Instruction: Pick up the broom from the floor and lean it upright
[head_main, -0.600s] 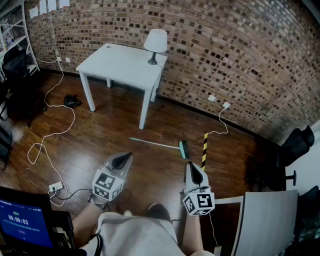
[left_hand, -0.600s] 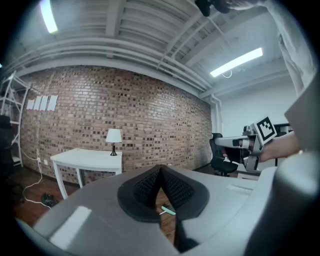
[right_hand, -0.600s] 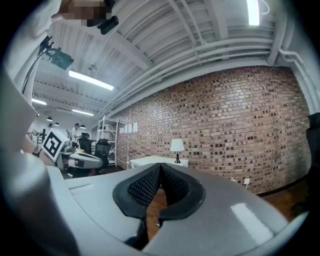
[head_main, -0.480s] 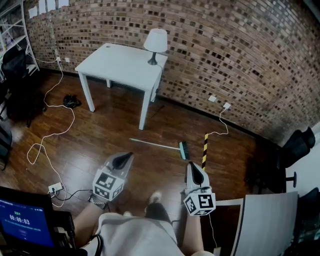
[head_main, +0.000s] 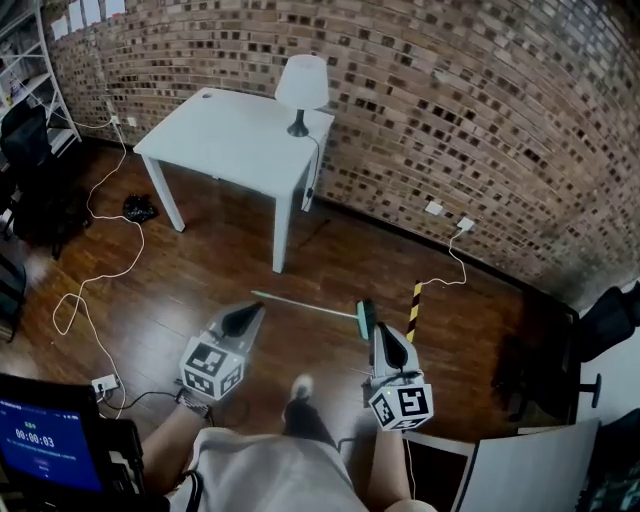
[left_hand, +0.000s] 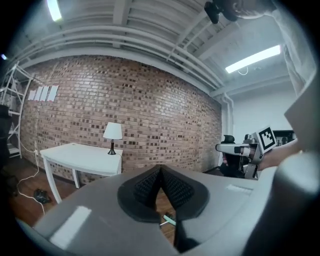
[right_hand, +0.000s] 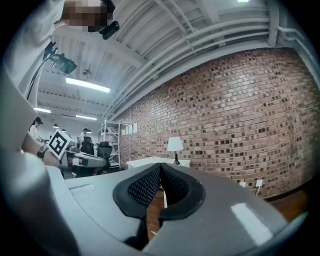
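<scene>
Grey L gripper, R gripper; white top.

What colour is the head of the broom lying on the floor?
Green. The broom head shows best in the head view.

One broom is counted on the floor. One table is seen far left, with one lamp on its tabletop. Two grippers are counted near: the left gripper and the right gripper. One striped bar is seen right of the broom. Two sockets are counted on the far wall. One screen is seen near left.
</scene>
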